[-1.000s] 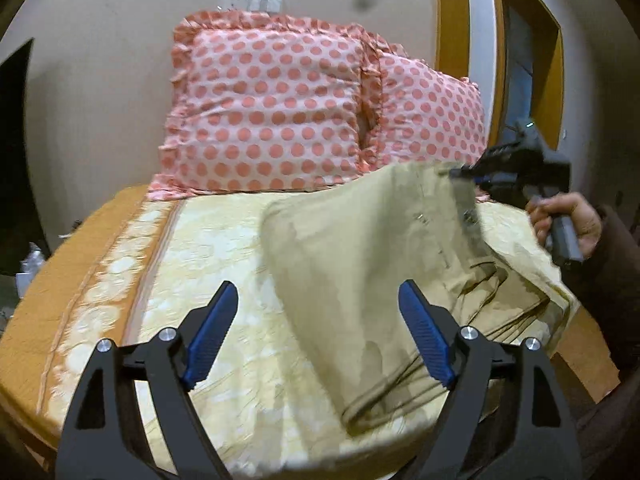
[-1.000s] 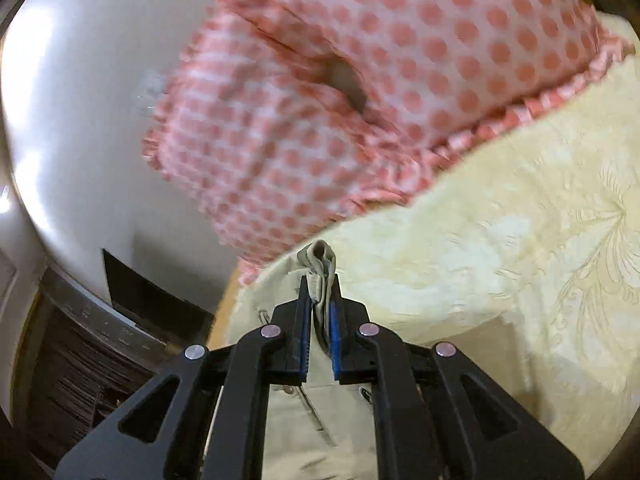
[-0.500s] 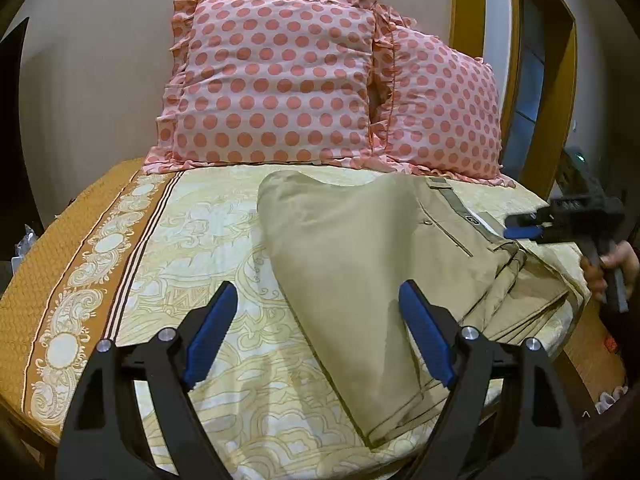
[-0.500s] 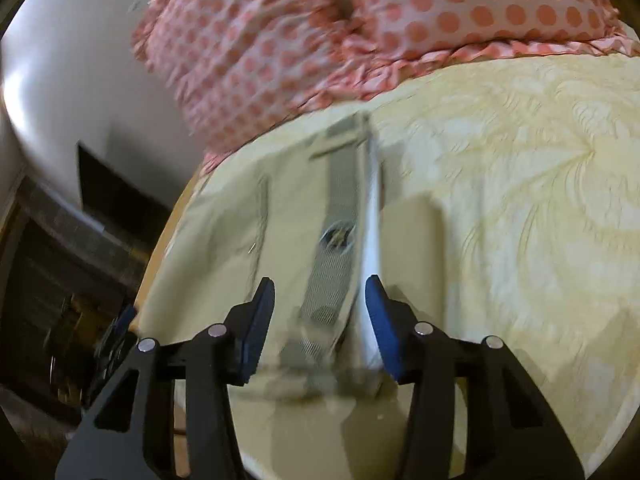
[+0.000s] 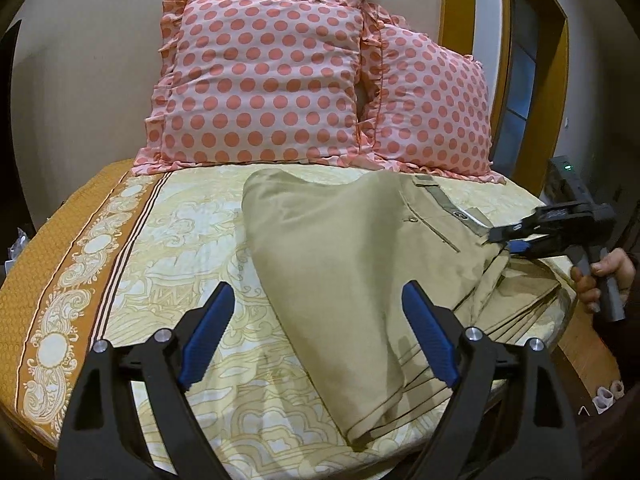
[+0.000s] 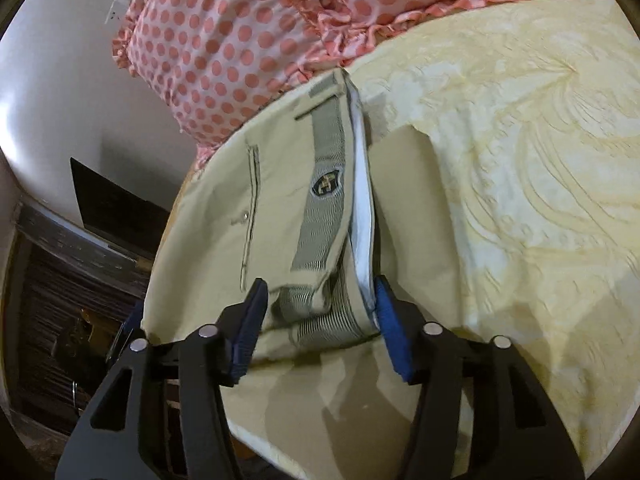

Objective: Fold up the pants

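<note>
So the khaki pants (image 5: 340, 272) were lying folded on the bed (image 5: 192, 240) near its right edge, below the dotted pillows (image 5: 264, 84). Our left gripper (image 5: 316, 340) hung wide open over them, holding nothing, and the right gripper (image 6: 318, 324) had its fingers spread around the waistband (image 6: 324, 216), not pinching it. We figured the stack could slide off the edge, or the fingers could snag the band.

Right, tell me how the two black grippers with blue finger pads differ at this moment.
The left gripper hangs wide open above the near edge of the folded khaki pants, touching nothing. The right gripper is open less wide, its jaws straddling the striped grey waistband. The left points toward the polka-dot pillows, the right in from the bed's side. Neither clamps any cloth.
</note>
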`<state>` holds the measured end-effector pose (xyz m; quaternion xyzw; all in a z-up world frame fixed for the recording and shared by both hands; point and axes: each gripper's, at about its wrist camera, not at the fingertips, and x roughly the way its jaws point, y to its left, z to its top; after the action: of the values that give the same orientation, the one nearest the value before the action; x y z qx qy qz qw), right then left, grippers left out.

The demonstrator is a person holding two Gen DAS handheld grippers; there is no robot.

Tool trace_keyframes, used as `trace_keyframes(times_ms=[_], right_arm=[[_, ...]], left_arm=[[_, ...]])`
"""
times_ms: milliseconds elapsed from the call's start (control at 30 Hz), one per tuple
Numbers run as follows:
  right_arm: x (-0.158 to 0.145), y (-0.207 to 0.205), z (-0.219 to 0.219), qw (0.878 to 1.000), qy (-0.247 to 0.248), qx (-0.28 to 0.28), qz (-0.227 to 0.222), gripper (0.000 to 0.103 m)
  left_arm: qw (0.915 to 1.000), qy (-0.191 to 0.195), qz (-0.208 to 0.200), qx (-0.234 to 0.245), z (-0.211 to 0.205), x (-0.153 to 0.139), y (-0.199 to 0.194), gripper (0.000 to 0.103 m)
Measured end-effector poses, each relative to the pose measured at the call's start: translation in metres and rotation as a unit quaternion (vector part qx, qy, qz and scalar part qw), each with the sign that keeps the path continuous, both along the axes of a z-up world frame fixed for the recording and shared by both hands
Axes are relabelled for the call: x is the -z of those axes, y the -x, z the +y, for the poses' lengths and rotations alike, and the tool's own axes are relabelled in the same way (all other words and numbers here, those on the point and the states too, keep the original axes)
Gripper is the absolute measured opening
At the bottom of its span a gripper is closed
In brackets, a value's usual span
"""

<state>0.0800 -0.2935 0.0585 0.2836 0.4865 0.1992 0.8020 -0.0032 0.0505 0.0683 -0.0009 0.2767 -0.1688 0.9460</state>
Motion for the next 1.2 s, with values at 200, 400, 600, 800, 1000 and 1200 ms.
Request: trace_keyframes(times_ms=[200,400,600,800,1000,1200], right_arm=[[-0.021,0.026,-0.005,0.998,-0.028,-0.002,-0.048,0.022],[-0.021,0.084,-0.015,0.999,-0.008,0.014,-0.046,0.025],[-0.033,0.065,-0.045,0.994,0.022,0.057,-0.089,0.085],[-0.008,0.003,-0.057,0.997,0.017,0.057,-0.042,0.069],[-0.003,-0.017,-0.044,0.998,0.024,0.022,-0.044,0.062],[-0.005,-0.034,-0.034,0.998,0.028,-0.017,-0.056,0.024]], left_arm=[[0.9999,-0.001,-0.011,-0.004,0.004,-0.006,0.009,0.087],[1.0000,0.009,-0.003,-0.002,0.011,-0.008,-0.001,0.089],[0.9967,0.051,0.054,0.034,0.010,-0.002,-0.044,0.089],[0.9846,0.090,0.146,0.035,0.011,0.015,-0.102,0.088],[0.9666,0.116,0.221,0.059,0.007,0.032,-0.135,0.082],[0.9561,0.112,0.255,0.092,0.003,0.031,-0.163,0.073]])
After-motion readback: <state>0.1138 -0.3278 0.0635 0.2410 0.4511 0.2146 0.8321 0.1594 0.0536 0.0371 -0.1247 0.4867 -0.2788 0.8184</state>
